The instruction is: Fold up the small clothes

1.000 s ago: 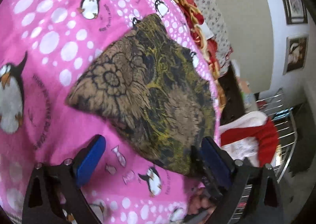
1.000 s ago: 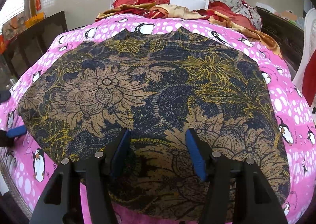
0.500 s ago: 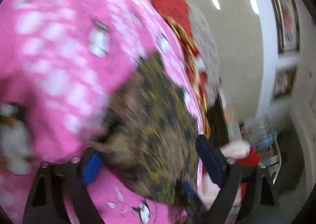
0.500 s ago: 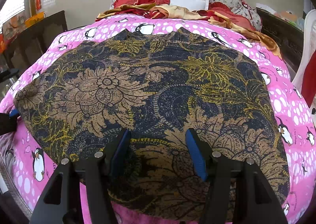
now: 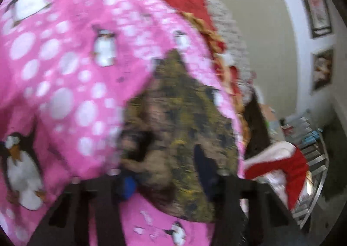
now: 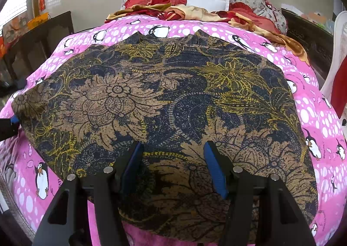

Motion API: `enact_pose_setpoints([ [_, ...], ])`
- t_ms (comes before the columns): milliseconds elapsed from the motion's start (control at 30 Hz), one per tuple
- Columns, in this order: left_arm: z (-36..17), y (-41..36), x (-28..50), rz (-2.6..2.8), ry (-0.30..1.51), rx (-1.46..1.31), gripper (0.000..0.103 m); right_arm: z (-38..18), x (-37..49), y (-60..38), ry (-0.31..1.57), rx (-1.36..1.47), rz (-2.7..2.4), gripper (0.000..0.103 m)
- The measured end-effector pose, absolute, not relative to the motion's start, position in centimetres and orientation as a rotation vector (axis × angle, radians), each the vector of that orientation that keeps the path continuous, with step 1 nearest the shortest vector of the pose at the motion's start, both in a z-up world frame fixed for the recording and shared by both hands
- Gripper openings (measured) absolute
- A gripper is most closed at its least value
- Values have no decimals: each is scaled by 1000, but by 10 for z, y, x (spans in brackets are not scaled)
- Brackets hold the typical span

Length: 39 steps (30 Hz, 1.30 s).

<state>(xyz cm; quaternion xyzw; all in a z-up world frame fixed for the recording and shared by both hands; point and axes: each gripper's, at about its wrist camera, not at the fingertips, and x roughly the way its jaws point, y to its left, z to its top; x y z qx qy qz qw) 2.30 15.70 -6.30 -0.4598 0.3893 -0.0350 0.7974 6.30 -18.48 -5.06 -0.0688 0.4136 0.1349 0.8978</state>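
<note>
Here, left hand-held gripper (image 5: 167, 172) closing around garment (image 6: 164, 105) corner, bedspread (image 6: 308, 103) margin beyond.

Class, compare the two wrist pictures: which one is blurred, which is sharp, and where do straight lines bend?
Left wrist view: motion blur smears the patterned cloth and pink penguin sheet; ceiling lights glare. Right wrist view: sharp, evenly lit cloth; fisheye bows the bed's edges, corners dark.

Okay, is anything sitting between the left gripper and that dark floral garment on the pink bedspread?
Nothing visible. The left gripper is already at the floral garment's side edge, its jaws closing with the fabric between them. Only the pink penguin bedspread lies underneath. The view is blurred, so a firm pinch isn't certain.
</note>
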Motion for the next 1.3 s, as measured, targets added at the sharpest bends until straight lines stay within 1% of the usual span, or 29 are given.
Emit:
enact_pose_setpoints([
  [33,-67,159,23,-46,855,-982,22,-50,63,-184,859,-144,278,50],
  [133,-69,159,18,-9,847,-934,18,-41,68,-180,902,-158,269,50],
  [200,-57,150,15,17,817,-821,14,-19,76,-171,942,-151,306,46],
  [267,-41,136,12,33,779,-690,11,19,84,-159,884,-108,379,46],
  [333,-14,108,4,47,688,-454,10,64,103,-134,817,-72,472,45],
  [367,-1,90,-1,39,638,-337,10,78,115,-122,808,-51,527,48],
  [400,6,81,-4,28,614,-283,10,85,129,-109,817,-31,590,53],
  [433,15,66,-9,4,576,-207,10,89,146,-94,848,-11,667,53],
  [567,30,33,-6,-79,534,-95,9,68,214,-36,1026,-2,800,53],
  [633,33,23,-3,-110,533,-64,9,61,237,-17,1056,4,801,52],
  [767,38,11,0,-157,526,-50,9,44,270,15,1226,78,870,52],
  [833,38,6,3,-177,525,-41,9,43,274,31,1251,15,862,52],
  [1033,44,-5,-3,-218,513,-44,9,47,269,72,1244,-300,742,52],
  [1067,46,-5,-4,-219,511,-42,9,45,271,73,1244,-339,698,49],
  [1133,48,-8,-7,-229,506,-33,9,39,275,75,1247,-398,646,32],
  [1200,50,-7,-8,-239,508,-43,9,38,277,63,1254,-409,647,0],
  [1300,55,-11,-10,-301,515,-84,9,48,279,38,1223,-386,646,0],
])
